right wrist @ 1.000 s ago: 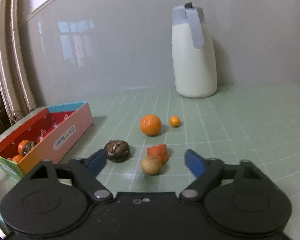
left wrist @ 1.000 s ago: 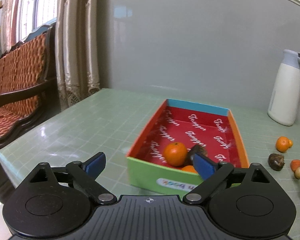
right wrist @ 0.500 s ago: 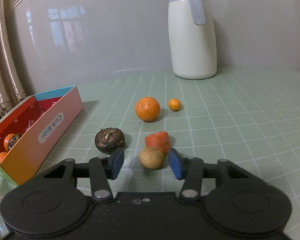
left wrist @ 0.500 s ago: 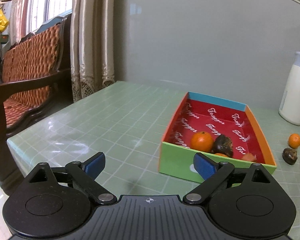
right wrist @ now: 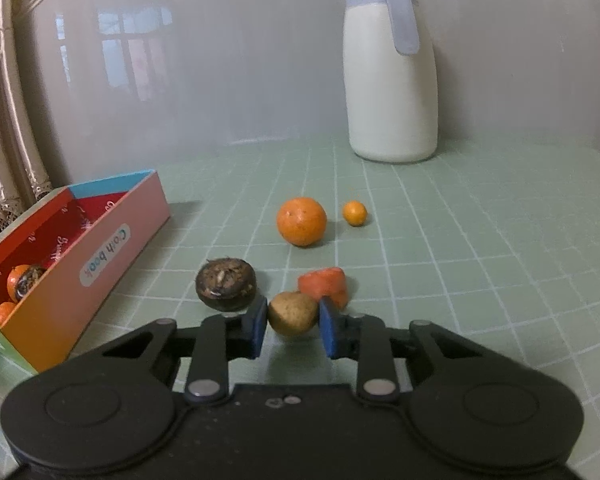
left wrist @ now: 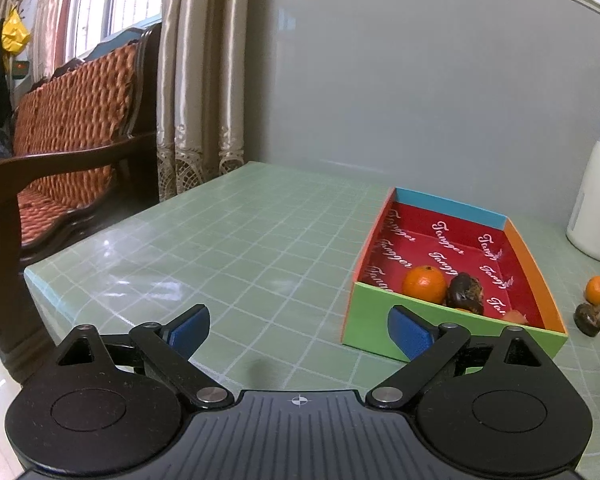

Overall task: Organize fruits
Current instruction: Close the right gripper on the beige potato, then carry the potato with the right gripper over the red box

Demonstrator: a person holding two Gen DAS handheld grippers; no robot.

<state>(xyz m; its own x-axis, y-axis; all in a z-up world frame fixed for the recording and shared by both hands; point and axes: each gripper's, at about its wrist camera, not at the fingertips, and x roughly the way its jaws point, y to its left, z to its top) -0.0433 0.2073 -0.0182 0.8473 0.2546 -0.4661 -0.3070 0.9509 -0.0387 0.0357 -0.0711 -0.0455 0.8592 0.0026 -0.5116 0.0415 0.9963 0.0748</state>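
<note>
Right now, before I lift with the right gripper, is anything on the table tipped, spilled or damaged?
Nothing stands out. The white jug stands upright with no spill around it. The loose orange, small orange and dark fruit sit intact on the table. The right gripper has its jaws around the tan fruit.

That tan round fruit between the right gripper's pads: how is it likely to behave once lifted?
The tan fruit looks small and rounded, so it could roll or twist between the flat blue pads of the right gripper. Its skin looks matte, so probably not very slippery. It looks firm and likely light, though the pictures cannot confirm that.
</note>
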